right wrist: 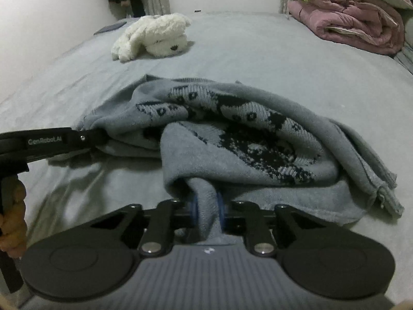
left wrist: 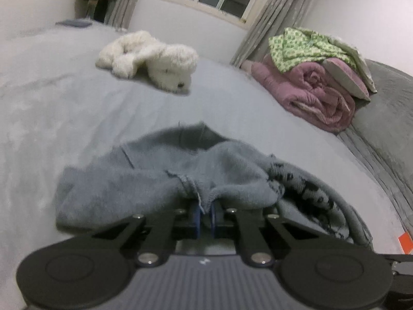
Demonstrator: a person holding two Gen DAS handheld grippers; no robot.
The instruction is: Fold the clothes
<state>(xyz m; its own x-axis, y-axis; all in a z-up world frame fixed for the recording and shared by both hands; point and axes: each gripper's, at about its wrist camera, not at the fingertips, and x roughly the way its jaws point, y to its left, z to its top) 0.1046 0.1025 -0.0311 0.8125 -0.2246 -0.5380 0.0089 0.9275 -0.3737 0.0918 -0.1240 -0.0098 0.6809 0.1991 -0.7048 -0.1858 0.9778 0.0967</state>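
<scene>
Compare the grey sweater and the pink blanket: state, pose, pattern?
The grey sweater is loosely bunched mid-bed; the pink blanket is rolled into a tight bundle at the far right edge. The sweater is pinched by both the left hand-held gripper and the right hand-held gripper; nothing grips the blanket. The sweater has a dark knitted pattern; the blanket is plain and carries a green patterned cloth on top. Both rest on the grey bed.

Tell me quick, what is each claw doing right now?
Left claw: closed, pinching an edge of the grey sweater.
Right claw: closed, clamped on a fold of the same sweater.
</scene>
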